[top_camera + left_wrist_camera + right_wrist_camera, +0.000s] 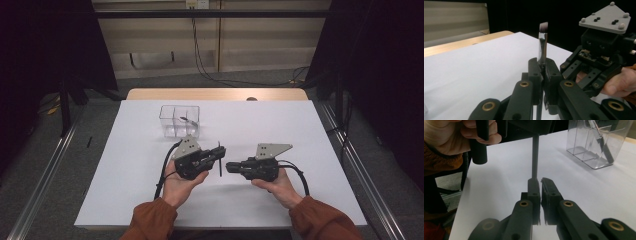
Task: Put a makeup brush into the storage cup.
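Left fingers (543,67): clenched on a slim brush (542,47), gripping its handle just under the silver ferrule.
Brush: stands upright between the left fingers, dark bristle tip above them, black handle running down below them.
Right fingers (541,185): pressed together with nothing between them, just short of the brush handle (535,155).
Left gripper (220,151): held in the person's left hand, tips pointing toward the right gripper (229,166).
Gap: the two grippers sit near each other, tip to tip, apart.
Clear box (179,120): beyond the left fingers, divided into compartments, one holding a dark slim item.
Bench (300,130): white, under both hands.
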